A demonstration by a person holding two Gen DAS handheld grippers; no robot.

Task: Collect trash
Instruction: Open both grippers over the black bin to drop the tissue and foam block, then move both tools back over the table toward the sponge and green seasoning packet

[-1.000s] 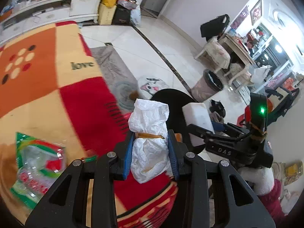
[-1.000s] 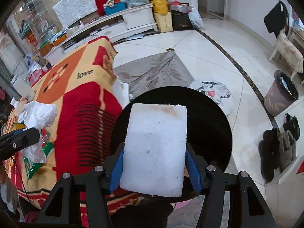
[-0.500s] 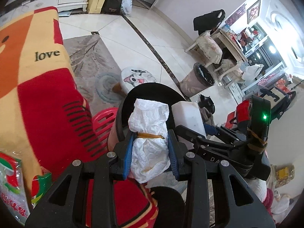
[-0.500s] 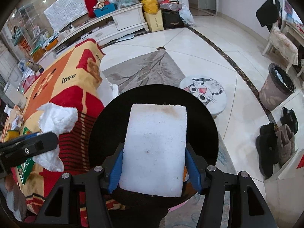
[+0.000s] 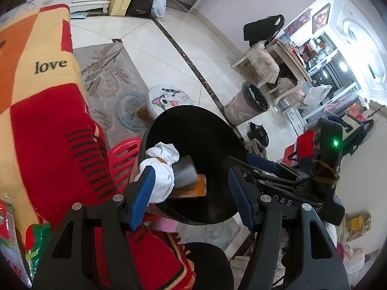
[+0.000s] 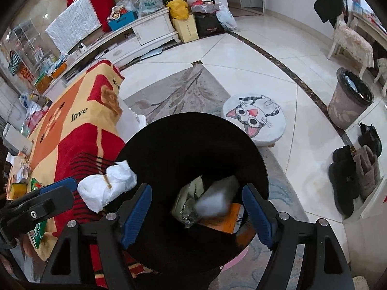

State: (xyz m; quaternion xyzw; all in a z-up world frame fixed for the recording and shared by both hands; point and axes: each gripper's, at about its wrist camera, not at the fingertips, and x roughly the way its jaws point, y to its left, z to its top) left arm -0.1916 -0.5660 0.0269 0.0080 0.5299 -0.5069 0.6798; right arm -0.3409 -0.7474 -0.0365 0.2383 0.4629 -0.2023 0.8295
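Trash here is two pieces, both over the black bin [image 6: 193,142]. The white foam block [image 6: 215,197] is a soft-edged slab, smeared by motion blur, inside the round bin mouth above a crinkled silvery wrapper [image 6: 187,204] and a flat orange packet [image 6: 227,220]. The crumpled white tissue wad [image 5: 160,169] is wrinkled and puffy, cinched at the waist by a thin tan band; it sits at the bin's near-left rim, against the inner blue pad of the left gripper [image 5: 191,193] and clear of the other pad.

The left gripper's jaws have just been opening and stand well apart, so the wad is no longer pinched. The right gripper [image 6: 197,212] has also just been opening: its blue ribbed pads stand wide on either side of the bin's interior, with the foam block between them but apparently touching neither, though the blur makes that hard to confirm.

The bin is smooth, matte black and circular, lined dark inside. Beside it hangs a fleecy blanket [image 5: 41,111] in red, orange and cream blocks with the word "love". A round stool [image 6: 254,118] with a cartoon cat cushion stands just beyond the bin on glossy pale tiles, and a taller lined waste basket [image 6: 348,99] stands well apart.
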